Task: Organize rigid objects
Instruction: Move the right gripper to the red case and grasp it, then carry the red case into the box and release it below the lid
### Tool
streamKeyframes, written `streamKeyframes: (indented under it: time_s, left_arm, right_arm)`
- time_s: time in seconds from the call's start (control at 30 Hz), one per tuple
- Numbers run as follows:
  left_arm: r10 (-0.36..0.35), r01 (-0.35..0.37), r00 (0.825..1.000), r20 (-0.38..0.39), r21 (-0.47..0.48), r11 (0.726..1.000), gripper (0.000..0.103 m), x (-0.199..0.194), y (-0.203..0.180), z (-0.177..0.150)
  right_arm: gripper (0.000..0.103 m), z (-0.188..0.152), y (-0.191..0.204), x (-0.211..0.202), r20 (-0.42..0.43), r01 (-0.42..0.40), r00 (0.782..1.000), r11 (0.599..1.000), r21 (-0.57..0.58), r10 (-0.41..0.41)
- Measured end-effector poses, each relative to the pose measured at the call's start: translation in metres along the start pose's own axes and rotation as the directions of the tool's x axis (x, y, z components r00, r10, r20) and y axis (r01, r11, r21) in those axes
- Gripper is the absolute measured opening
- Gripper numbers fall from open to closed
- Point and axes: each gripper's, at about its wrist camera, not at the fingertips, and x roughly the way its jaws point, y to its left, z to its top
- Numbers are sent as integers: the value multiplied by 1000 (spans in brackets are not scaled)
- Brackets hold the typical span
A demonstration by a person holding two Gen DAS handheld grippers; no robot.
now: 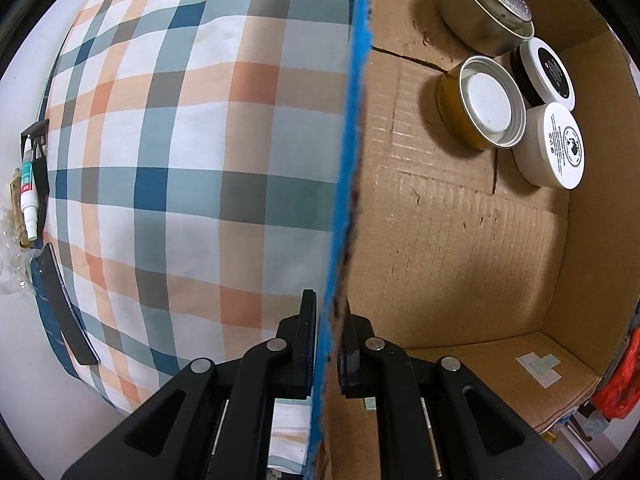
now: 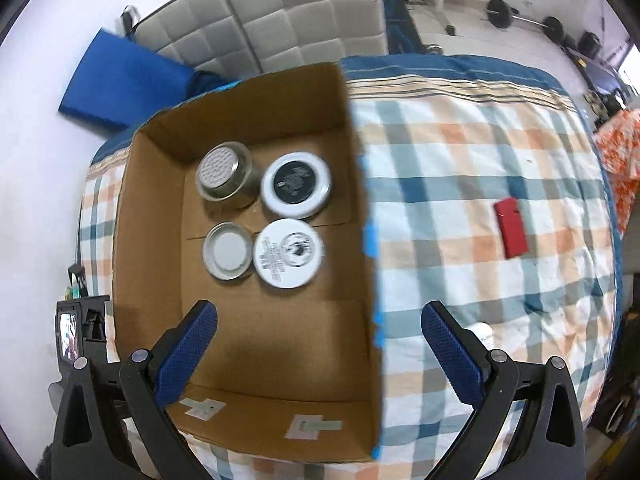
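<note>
A cardboard box [image 2: 152, 240] with blue outer sides sits on a checked bedspread [image 2: 460, 200]. Inside are several round tins: a silver tin [image 2: 224, 176], a black-lidded white tin [image 2: 296, 188], a white labelled tin [image 2: 288, 258] and a gold tin [image 2: 228, 256]. They also show in the left wrist view: the silver tin [image 1: 486, 16], the gold tin [image 1: 480, 104]. My left gripper [image 1: 330, 320] is shut on the box wall [image 1: 344, 160]. My right gripper [image 2: 320, 320] is open and empty above the box's near end.
A red flat object [image 2: 510, 228] lies on the bedspread right of the box. A blue cushion [image 2: 120, 84] and padded headboard [image 2: 280, 24] are behind. A white tube [image 1: 28, 196] and a black strip [image 1: 66, 308] lie at the bed's left edge.
</note>
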Motion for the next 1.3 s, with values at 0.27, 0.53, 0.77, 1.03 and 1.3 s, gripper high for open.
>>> streamKeyframes:
  time_s: [0.27,0.53,0.77,1.03,1.3]
  left_arm:
    - [1,-1,1000,0,-2,1000,6,-2,-7,7]
    - [13,-13,1000,-7,-17,1000,6,-3,-8,13]
    - [19,-19,1000,-14,-21,1000,6,-2,-10,16]
    - [20,-21,999,-32,-11,1000,6,2,-9,18]
    - [21,-22,999,-25,-13,1000,6,6,-12,20]
  right_arm:
    - [103,11,-95,-4,55,84,994,977,196,-97]
    - [103,43,-187,61,4,225,972,937,268,-235]
    - [51,59,-211,128,-89,289,957,931,223,-276]
    - [40,50,-190,132,-236,177,965,945,275,-112]
    - [37,51,-169,133,-232,218,958,955,200,-170]
